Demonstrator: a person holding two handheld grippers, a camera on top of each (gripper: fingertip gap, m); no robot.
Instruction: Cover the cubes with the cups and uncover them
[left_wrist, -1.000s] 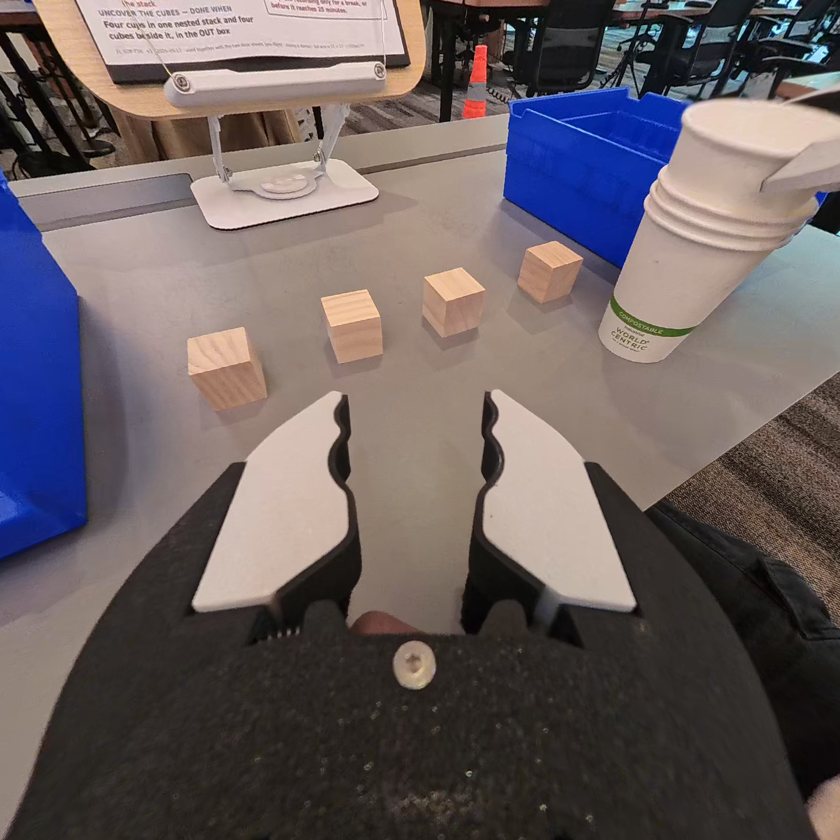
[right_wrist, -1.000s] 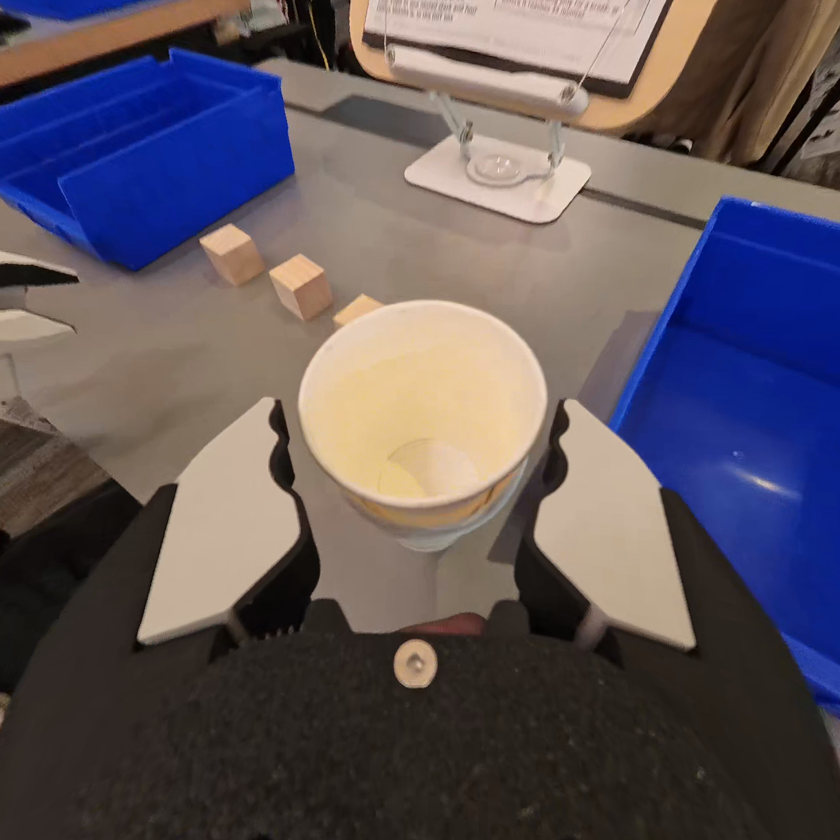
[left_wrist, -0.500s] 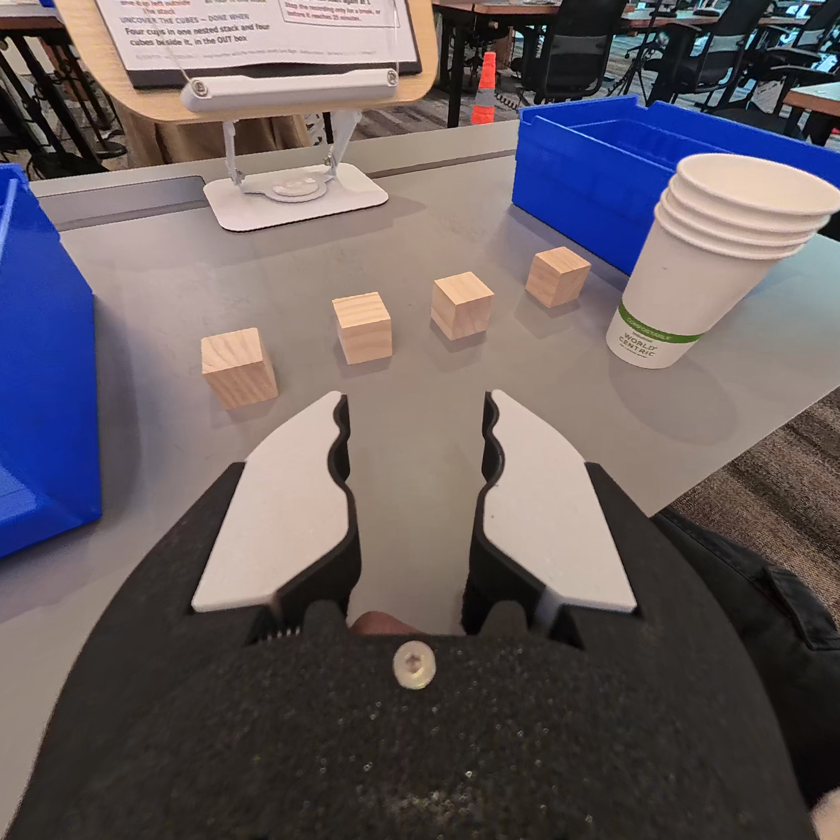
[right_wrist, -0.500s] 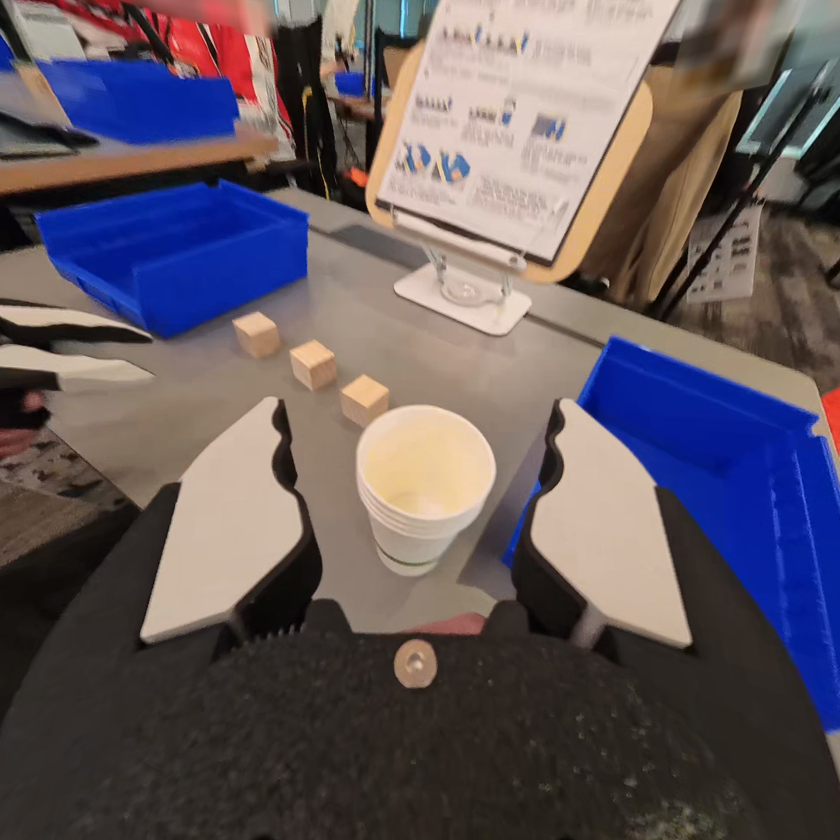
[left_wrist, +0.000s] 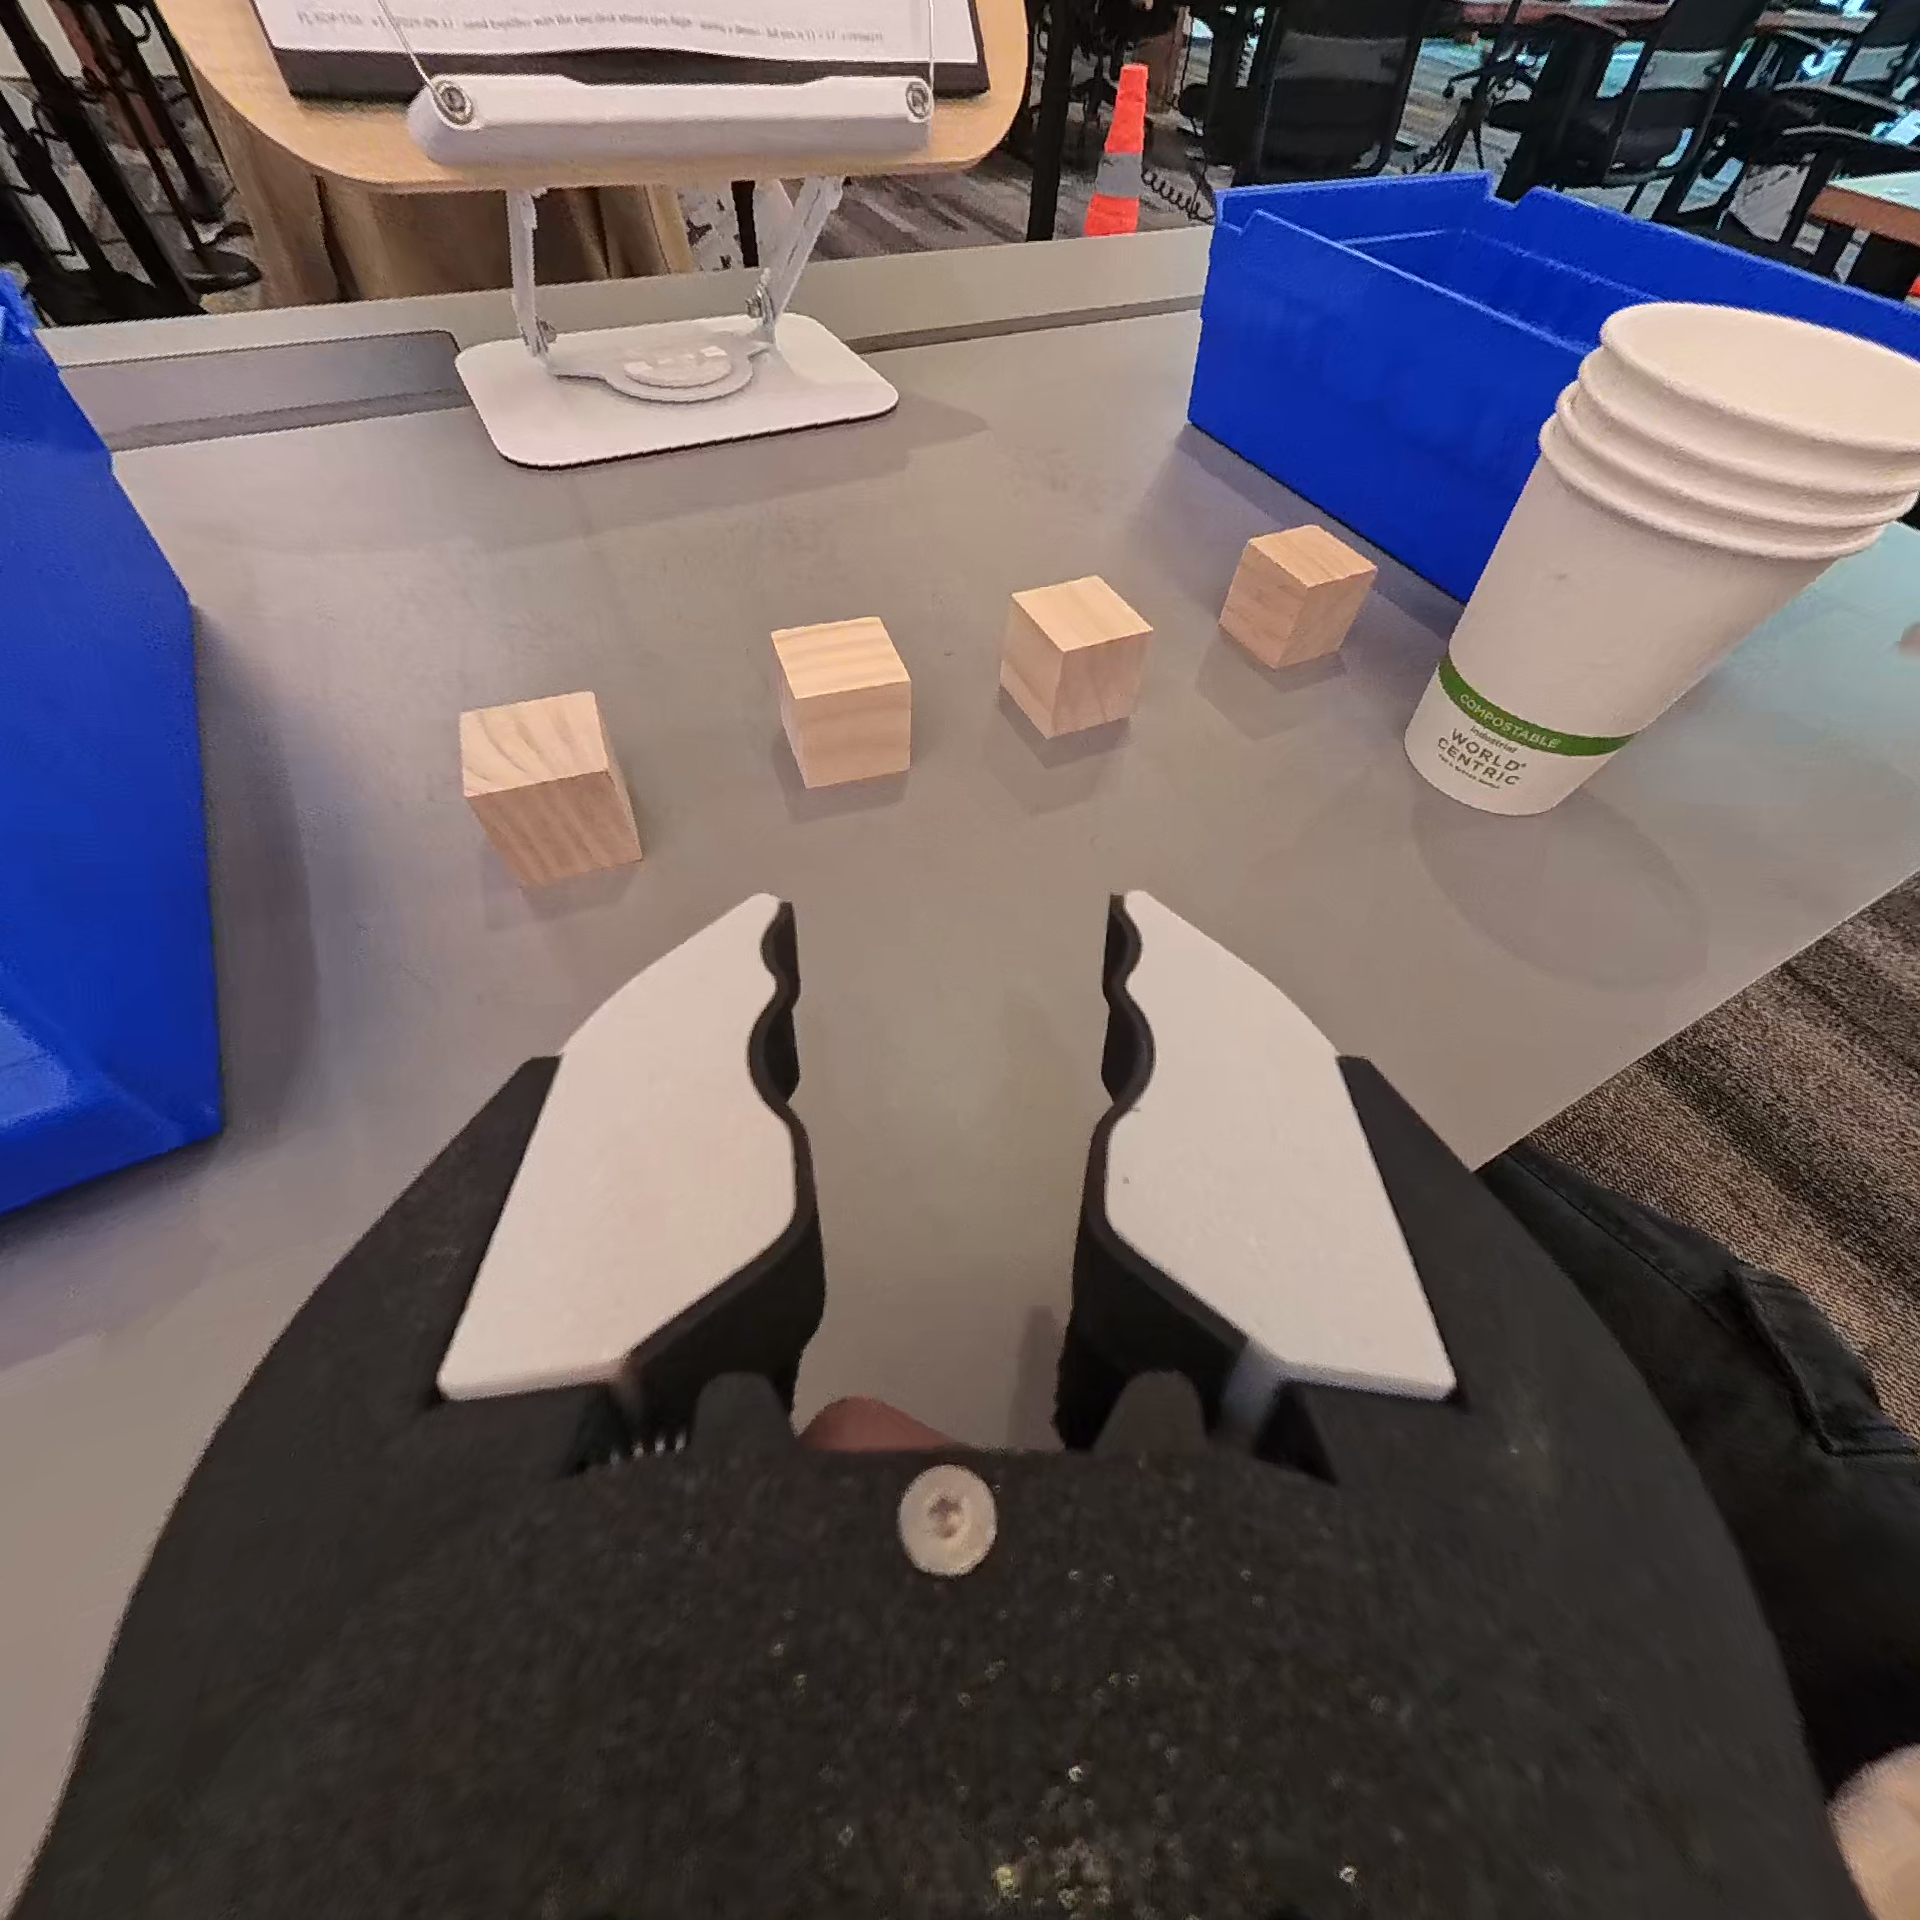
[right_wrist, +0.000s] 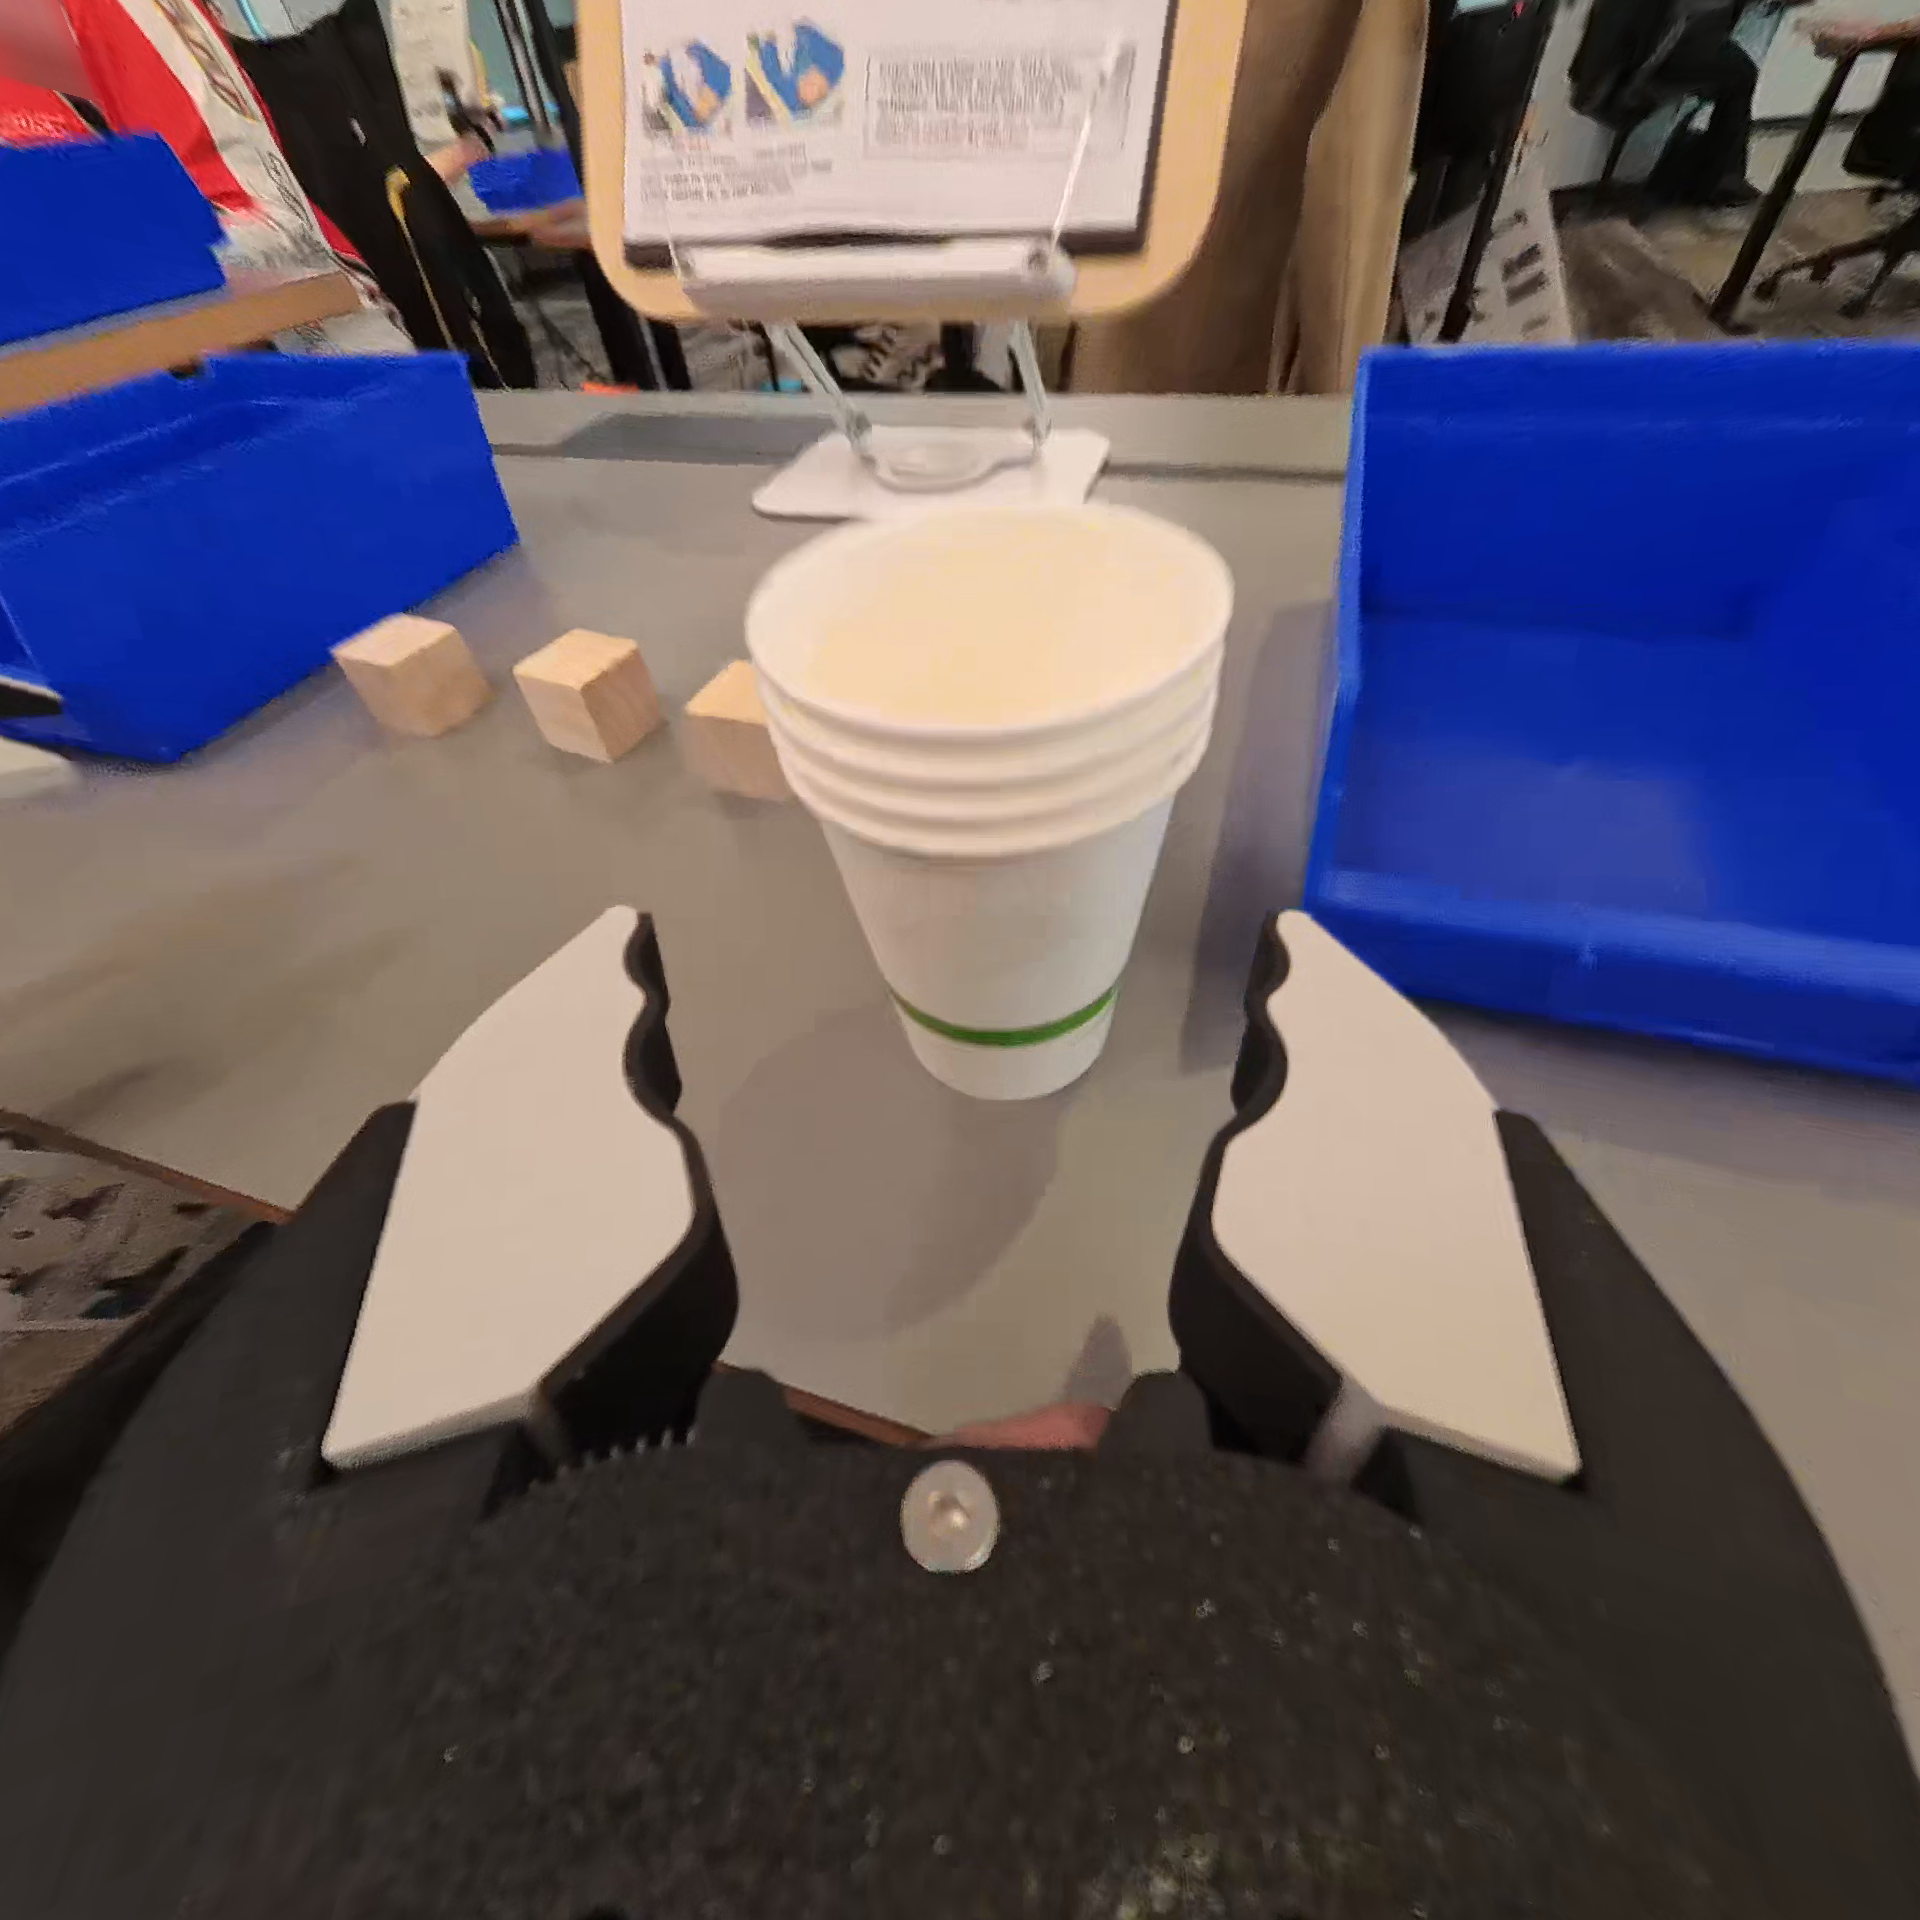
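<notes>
Several wooden cubes (left_wrist: 842, 698) stand in a row on the grey table (left_wrist: 727, 540). A nested stack of white paper cups (left_wrist: 1662, 551) with a green band stands upright at the right end of the row. My left gripper (left_wrist: 945, 914) is open and empty, just short of the cubes. My right gripper (right_wrist: 951, 930) is open and empty, low over the table, with the cup stack (right_wrist: 992, 790) just ahead of its fingertips. Three cubes (right_wrist: 587, 694) show to the left of the stack in the right wrist view, one partly hidden behind it.
A blue bin (left_wrist: 1455, 343) stands behind the cup stack; it also shows in the right wrist view (right_wrist: 1621, 665). Another blue bin (left_wrist: 83, 748) stands at the left. A white stand with an instruction board (left_wrist: 675, 384) is at the back. The table's near edge (left_wrist: 1621, 1060) runs by the stack.
My right gripper pulled back from above the cup stack and dropped low, now facing its side. The stack stands free on the table. My left gripper barely moved.
</notes>
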